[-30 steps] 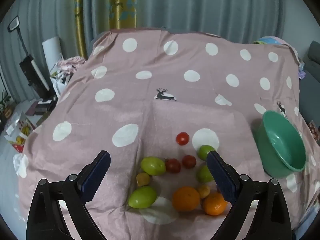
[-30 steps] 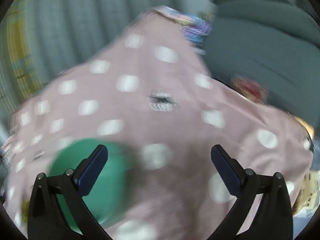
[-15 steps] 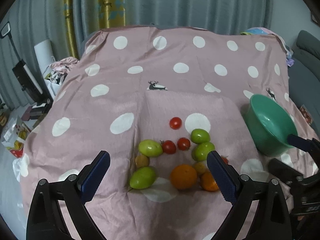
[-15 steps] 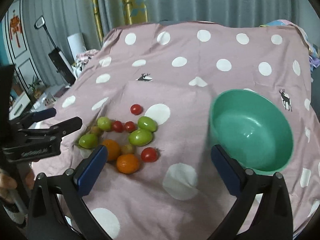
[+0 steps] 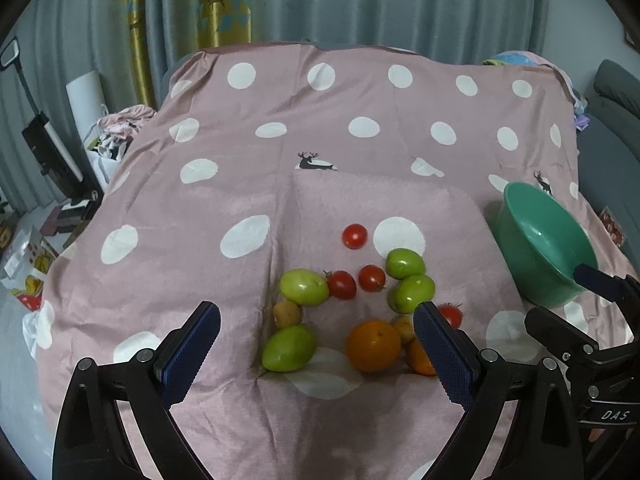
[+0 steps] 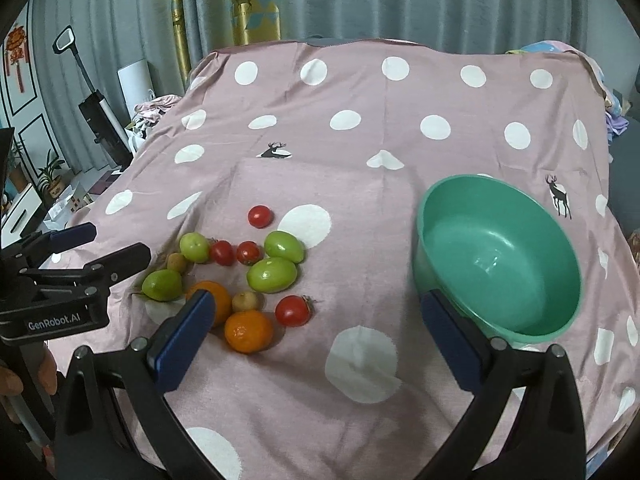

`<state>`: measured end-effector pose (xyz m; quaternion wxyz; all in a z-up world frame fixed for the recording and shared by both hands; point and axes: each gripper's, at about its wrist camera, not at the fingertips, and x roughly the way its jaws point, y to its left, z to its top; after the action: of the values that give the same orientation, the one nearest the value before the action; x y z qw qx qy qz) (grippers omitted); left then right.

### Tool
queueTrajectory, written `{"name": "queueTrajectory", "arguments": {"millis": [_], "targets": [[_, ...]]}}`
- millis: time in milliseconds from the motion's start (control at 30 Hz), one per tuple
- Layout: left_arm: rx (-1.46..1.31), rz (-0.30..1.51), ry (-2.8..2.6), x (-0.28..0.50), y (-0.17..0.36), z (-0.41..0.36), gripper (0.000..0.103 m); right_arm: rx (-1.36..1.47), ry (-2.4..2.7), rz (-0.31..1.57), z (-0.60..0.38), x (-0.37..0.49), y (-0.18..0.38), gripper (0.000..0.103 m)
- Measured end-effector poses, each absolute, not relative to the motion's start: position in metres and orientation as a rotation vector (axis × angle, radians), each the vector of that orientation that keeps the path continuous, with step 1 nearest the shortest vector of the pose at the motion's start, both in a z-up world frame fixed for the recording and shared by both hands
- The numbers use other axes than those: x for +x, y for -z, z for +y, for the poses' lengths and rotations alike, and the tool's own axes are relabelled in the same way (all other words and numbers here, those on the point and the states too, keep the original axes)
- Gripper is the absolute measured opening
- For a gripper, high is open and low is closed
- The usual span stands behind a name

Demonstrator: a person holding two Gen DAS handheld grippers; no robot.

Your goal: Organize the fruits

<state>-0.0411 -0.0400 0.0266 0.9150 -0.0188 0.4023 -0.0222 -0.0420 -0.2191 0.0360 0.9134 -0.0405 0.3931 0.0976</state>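
A cluster of fruit lies on the pink dotted cloth (image 5: 360, 152): several green fruits (image 5: 304, 286) (image 6: 273, 275), several red tomatoes (image 5: 355, 235) (image 6: 260, 216), two oranges (image 5: 373, 345) (image 6: 248, 331) and small brownish fruits (image 5: 287, 313). An empty green bowl (image 6: 498, 254) (image 5: 540, 240) stands to the right of them. My left gripper (image 5: 316, 356) hovers open just in front of the cluster, holding nothing. Between the fruit and the bowl, my right gripper (image 6: 316, 340) is open and empty too.
The cloth (image 6: 360, 120) drapes over a raised surface that drops off at left and right. Curtains (image 5: 320, 0) hang behind. Floor clutter and a vacuum (image 5: 44, 140) sit at left, a grey sofa (image 5: 616, 96) at right. A hand (image 6: 24, 376) holds the left tool.
The right gripper swung from a blurred view toward the sofa to face the fruit and bowl, then came closer. The left gripper drew slightly nearer the fruit. Both stayed open.
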Motion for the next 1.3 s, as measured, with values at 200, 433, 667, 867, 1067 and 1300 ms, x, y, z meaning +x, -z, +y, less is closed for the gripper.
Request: {"name": "queueTrajectory", "arguments": {"millis": [200, 433, 667, 867, 1067, 1300], "targets": [[-0.029, 0.84, 0.053, -0.037, -0.025, -0.042, 0.097, -0.07, -0.193, 0.812, -0.224, -0.041, -0.034, 0.103], [-0.034, 0.854, 0.067, -0.033, -0.023, -0.042, 0.097, -0.067, -0.187, 0.81, -0.228, -0.039, -0.035, 0.103], [-0.187, 0.883, 0.211, -0.025, -0.013, -0.033, 0.097, 0.048, -0.317, 0.803, -0.236, -0.038, -0.031, 0.103], [-0.266, 0.874, 0.36, -0.025, -0.002, -0.027, 0.097, 0.178, -0.575, 0.819, -0.235, -0.042, -0.01, 0.103], [-0.133, 0.927, 0.365, -0.029, 0.013, -0.036, 0.097, 0.112, -0.525, 0.877, -0.224, -0.042, 0.01, 0.103], [-0.029, 0.961, 0.373, -0.022, 0.025, -0.045, 0.097, 0.058, -0.521, 0.953, -0.202, -0.025, 0.027, 0.08]]}}
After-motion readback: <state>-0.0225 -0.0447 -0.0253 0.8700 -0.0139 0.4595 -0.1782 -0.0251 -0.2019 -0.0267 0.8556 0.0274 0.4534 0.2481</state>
